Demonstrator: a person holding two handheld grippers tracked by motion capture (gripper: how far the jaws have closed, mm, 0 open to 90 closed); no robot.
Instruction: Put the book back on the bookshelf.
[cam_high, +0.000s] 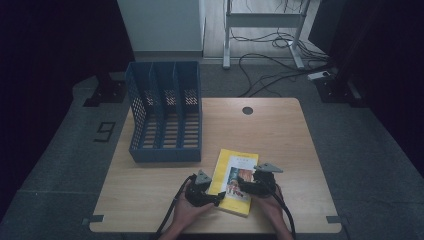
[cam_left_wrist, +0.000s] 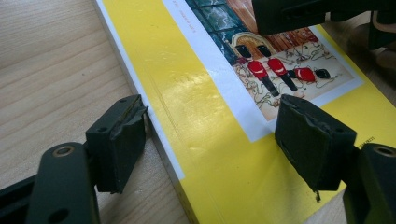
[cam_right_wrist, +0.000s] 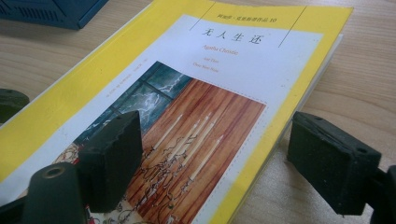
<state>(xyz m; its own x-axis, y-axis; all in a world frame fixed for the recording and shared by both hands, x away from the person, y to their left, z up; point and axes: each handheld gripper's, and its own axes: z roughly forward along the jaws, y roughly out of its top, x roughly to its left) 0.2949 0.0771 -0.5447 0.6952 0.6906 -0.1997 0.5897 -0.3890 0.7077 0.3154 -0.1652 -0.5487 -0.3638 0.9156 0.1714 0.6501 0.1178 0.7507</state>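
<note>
Table — yellow book between both grippers' open jaws.

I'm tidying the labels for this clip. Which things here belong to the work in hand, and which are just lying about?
In the job:
- yellow book, flat on the table
- left tongs, open, straddling its edge
- right tongs, open, over its opposite edge

Lying about:
- blue file rack, standing apart from the book
- cables on the floor behind
</note>
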